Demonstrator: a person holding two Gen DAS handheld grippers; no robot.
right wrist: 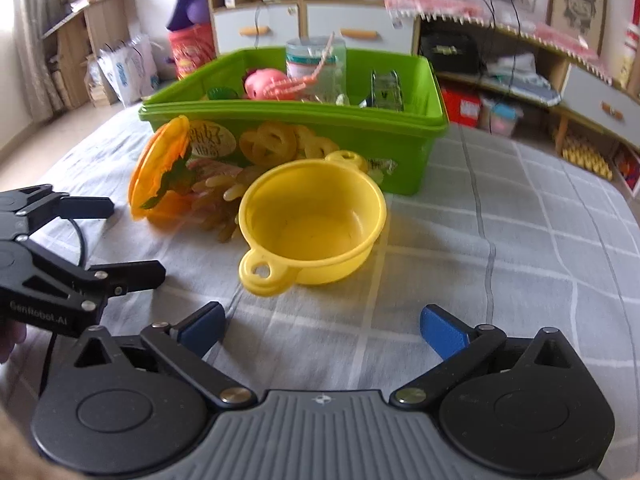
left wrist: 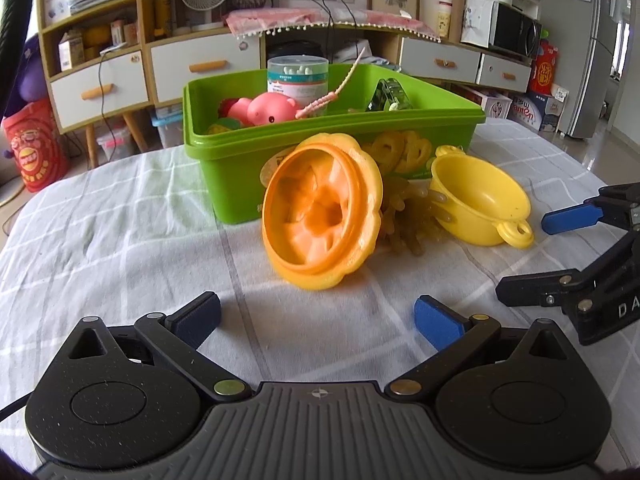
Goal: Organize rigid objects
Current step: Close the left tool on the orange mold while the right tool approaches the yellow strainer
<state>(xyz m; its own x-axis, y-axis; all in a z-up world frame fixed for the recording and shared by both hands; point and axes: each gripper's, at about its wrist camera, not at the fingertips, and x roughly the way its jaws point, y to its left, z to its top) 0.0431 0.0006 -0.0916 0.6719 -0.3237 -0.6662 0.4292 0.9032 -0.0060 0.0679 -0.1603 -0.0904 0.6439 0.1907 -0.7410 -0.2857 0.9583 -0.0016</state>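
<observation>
An orange pumpkin-shaped toy half (left wrist: 320, 212) leans tilted against the green bin (left wrist: 240, 184), hollow side toward me; it also shows in the right wrist view (right wrist: 158, 168). A yellow toy pot (left wrist: 478, 204) lies beside it on the cloth, seen closer in the right wrist view (right wrist: 312, 220). A yellowish spiky rubber toy (left wrist: 408, 216) sits between them. My left gripper (left wrist: 318, 318) is open and empty just before the pumpkin half. My right gripper (right wrist: 322, 330) is open and empty just before the pot. The bin (right wrist: 400, 152) holds a pink pig (left wrist: 270, 108), a clear cylinder (left wrist: 298, 78) and other toys.
The table wears a grey-white checked cloth (left wrist: 120, 232). The right gripper shows at the right edge of the left wrist view (left wrist: 568, 248); the left gripper shows at the left of the right wrist view (right wrist: 100, 240). Shelves and drawers stand behind the table.
</observation>
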